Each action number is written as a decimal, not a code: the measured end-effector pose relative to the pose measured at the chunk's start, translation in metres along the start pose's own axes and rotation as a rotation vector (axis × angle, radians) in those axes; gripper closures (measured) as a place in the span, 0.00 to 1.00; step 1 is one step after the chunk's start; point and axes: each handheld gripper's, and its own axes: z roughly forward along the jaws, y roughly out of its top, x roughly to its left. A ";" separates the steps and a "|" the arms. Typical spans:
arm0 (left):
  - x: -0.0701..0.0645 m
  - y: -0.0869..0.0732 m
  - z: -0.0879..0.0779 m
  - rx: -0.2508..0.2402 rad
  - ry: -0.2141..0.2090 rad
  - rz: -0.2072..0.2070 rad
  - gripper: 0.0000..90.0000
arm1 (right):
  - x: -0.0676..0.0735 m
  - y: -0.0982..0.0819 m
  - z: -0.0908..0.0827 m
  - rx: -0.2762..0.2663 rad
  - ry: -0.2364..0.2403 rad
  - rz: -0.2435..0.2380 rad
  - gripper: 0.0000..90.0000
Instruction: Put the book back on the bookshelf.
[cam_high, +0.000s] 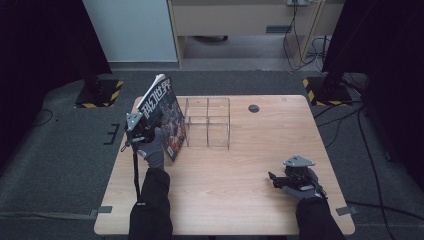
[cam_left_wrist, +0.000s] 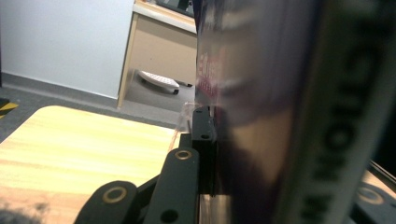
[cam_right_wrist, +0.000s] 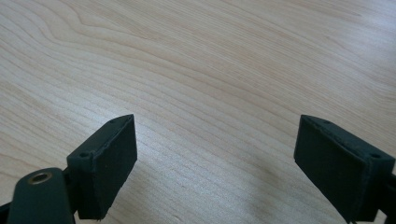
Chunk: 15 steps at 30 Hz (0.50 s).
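A magazine (cam_high: 162, 112) with a dark illustrated cover stands upright and tilted at the table's left, just left of a clear acrylic rack (cam_high: 207, 122). My left gripper (cam_high: 142, 131) is shut on the magazine's near edge and holds it off the table. In the left gripper view the magazine (cam_left_wrist: 280, 107) is very close, its spine lettering towards me, with one black jaw pressed flat against it. My right gripper (cam_high: 275, 179) rests low at the table's front right, open, with nothing between its jaws. The right gripper view shows its two pads (cam_right_wrist: 109, 163) wide apart over bare wood (cam_right_wrist: 210, 70).
The acrylic rack has several upright dividers and stands mid-table towards the back. A round cable hole (cam_high: 254, 108) lies in the tabletop at the back right. Beyond the table are a wooden desk (cam_high: 240, 20), floor cables and stand bases with yellow-black tape (cam_high: 97, 95).
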 end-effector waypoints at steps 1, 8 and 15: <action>0.000 -0.001 -0.001 0.000 0.006 0.005 0.90 | 0.000 0.000 0.000 0.000 0.000 0.000 0.15; -0.001 -0.002 -0.003 -0.003 0.004 0.030 0.88 | 0.002 0.001 0.001 -0.001 0.004 -0.009 0.15; -0.003 0.006 -0.014 -0.020 0.012 0.067 0.69 | 0.002 0.002 0.000 -0.006 0.002 -0.006 0.15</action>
